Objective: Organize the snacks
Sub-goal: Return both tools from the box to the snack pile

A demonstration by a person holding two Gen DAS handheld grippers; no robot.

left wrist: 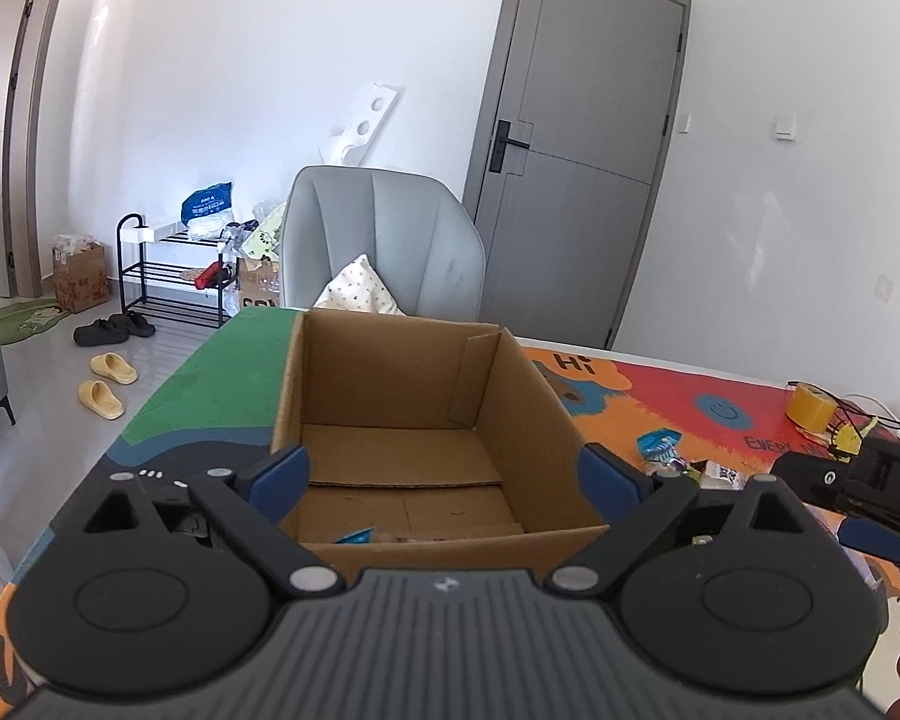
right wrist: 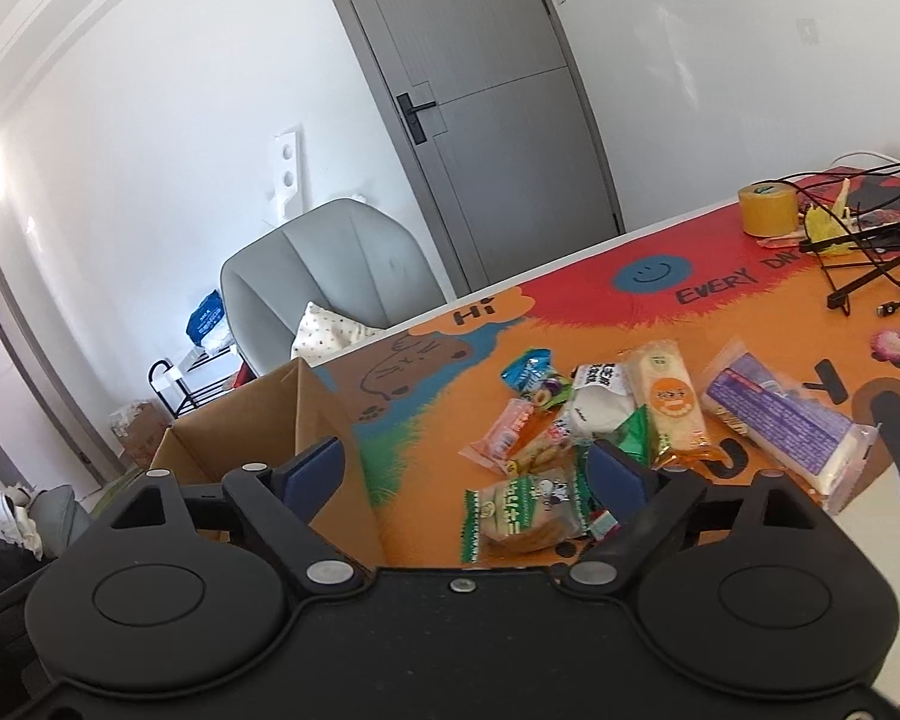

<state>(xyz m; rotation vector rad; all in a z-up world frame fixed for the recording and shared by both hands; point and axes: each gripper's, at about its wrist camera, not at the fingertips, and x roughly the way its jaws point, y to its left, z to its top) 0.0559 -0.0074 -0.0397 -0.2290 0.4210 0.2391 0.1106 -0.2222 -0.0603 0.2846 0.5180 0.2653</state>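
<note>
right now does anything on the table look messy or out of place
Yes. The snack packets lie in a loose, overlapping heap on the table beside the cardboard box, which holds little beyond a blue wrapper at its near edge. Tangled black cables sprawl by the tape roll at the far end.

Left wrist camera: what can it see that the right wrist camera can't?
Only the left wrist view looks down into the cardboard box, where a blue wrapper lies on the bottom. It also shows yellow slippers on the floor and the open left gripper, holding nothing.

Only the right wrist view shows the big snack pile, including the purple packet, with the open right gripper empty above it.

Both show the box, the yellow tape roll, the grey chair, the door and the colourful tablecloth.
</note>
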